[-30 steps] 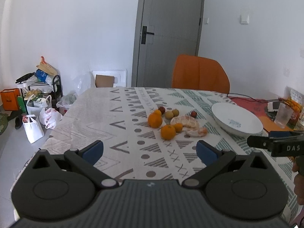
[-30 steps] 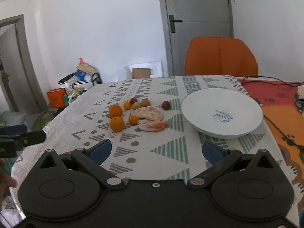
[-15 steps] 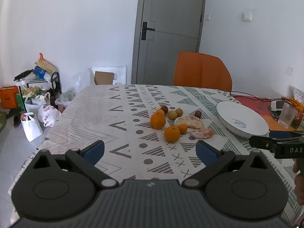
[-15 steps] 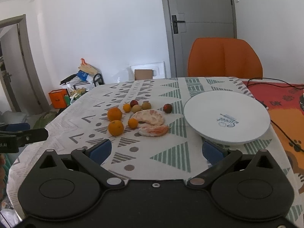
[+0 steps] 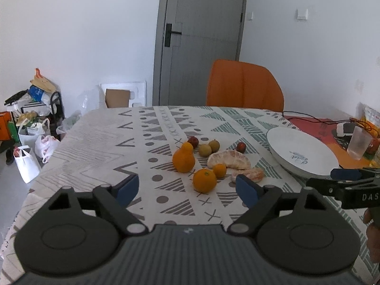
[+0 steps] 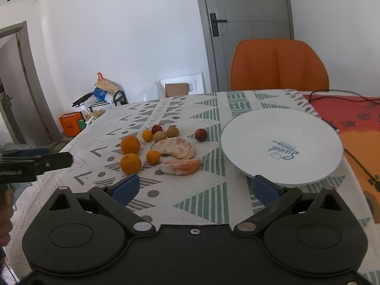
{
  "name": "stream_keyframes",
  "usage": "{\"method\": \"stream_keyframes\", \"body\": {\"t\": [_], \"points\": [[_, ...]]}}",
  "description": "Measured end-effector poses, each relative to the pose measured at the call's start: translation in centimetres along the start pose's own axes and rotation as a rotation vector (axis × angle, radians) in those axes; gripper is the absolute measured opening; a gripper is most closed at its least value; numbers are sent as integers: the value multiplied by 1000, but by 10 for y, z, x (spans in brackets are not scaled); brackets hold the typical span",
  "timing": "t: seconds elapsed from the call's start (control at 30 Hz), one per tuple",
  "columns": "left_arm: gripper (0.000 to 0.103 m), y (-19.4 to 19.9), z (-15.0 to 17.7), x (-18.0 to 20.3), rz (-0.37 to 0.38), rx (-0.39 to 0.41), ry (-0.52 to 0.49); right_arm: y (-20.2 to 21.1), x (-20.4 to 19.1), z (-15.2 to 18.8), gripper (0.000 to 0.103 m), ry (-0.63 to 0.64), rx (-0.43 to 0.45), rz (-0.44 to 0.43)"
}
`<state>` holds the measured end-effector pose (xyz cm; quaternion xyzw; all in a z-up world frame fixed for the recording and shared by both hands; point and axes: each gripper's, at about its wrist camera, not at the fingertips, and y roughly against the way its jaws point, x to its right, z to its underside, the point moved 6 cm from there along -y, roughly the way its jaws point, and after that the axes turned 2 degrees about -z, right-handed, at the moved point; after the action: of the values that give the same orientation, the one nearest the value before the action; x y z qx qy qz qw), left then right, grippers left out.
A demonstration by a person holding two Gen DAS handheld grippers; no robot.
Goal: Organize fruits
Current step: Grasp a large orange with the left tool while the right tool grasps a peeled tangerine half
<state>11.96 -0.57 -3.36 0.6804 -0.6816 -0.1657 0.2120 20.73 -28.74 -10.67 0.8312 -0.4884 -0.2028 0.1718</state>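
With both my left gripper [image 5: 187, 187] and right gripper [image 6: 194, 188] spread and empty, I'd lower squarely over the nearest orange [image 5: 204, 180] in the fruit cluster left of the plate [image 6: 261, 123], pinching gently.

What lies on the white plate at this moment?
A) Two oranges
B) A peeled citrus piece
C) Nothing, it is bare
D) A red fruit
C: the plate shows only its printed logo, while the oranges, the peeled pieces and the red fruit all lie on the tablecloth to its left.
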Motion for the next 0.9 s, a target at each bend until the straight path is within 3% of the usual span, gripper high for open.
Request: {"method": "stream_keyframes", "body": {"t": [0.2, 0.5, 0.9], "points": [[81, -23, 0, 6, 12, -34, -19, -21, -2, 3, 102, -3, -34, -19], [64, -60, 3, 6, 51, -99, -11, -52, -5, 3, 97, -17, -70, -35], [52, -101, 9, 13, 113, -146, -1, -89, -9, 2, 83, 12, -116, -28]]}}
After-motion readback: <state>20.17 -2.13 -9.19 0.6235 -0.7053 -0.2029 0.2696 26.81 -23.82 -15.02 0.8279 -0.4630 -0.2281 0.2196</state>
